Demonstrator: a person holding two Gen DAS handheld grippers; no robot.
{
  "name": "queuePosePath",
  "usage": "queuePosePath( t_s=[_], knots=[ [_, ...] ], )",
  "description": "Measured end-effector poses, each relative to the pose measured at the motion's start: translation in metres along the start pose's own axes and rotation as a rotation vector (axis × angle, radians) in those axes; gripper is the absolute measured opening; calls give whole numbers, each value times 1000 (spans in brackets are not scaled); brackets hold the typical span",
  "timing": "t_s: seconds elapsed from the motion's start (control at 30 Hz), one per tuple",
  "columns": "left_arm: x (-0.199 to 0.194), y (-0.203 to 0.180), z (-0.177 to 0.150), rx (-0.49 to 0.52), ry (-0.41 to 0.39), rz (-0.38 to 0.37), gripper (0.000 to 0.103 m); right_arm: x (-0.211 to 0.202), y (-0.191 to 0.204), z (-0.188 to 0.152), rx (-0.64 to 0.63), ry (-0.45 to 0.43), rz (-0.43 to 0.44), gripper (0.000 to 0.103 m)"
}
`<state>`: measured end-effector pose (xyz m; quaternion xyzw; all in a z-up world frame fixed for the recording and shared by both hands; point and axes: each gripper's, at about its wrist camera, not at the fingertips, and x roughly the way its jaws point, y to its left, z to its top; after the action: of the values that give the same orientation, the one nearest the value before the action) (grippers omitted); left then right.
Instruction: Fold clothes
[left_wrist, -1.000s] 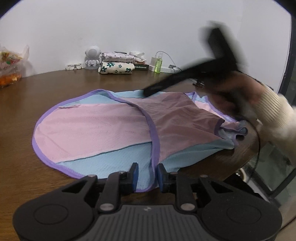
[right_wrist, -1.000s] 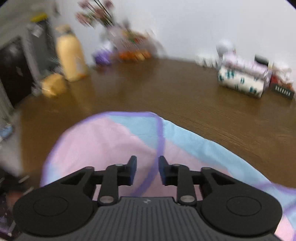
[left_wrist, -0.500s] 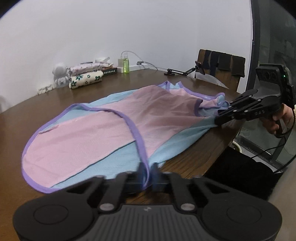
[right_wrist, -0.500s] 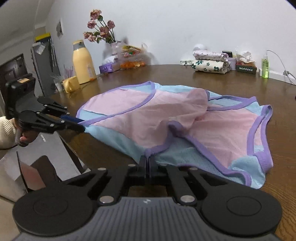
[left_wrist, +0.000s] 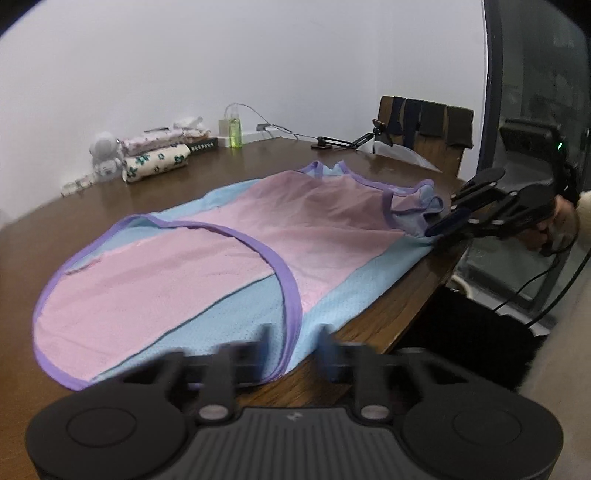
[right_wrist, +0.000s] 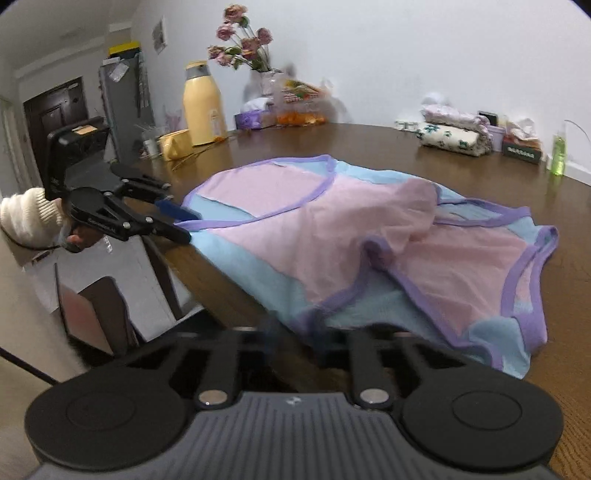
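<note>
Your jaws have now opened and released the garment (left_wrist: 229, 266), which lies only half folded on the surface (left_wrist: 369, 166).

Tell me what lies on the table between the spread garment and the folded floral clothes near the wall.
Nothing: in the left wrist view only bare wood of the table separates the garment from the folded floral clothes.

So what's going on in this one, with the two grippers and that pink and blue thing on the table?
A person holds a gripper in each hand along the near edge of a wooden table, where a pink and blue garment with purple trim lies spread out. The left gripper is at one end of it and the right gripper at the opposite end. Both have their jaws apart around the fabric edge, not clamped.
</note>
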<state>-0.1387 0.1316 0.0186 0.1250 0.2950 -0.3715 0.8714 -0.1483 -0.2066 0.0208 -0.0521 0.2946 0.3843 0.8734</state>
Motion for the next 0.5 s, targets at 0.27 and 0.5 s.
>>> queuePosePath(
  t_s=[0.27,0.5],
  knots=[
    [0,33,36,23,-35,-38,0,13,-37,49,18,-57,-75,3],
    [57,98,85,15,45,12,13,60,-93,109,25,-27,-177,11]
  ],
)
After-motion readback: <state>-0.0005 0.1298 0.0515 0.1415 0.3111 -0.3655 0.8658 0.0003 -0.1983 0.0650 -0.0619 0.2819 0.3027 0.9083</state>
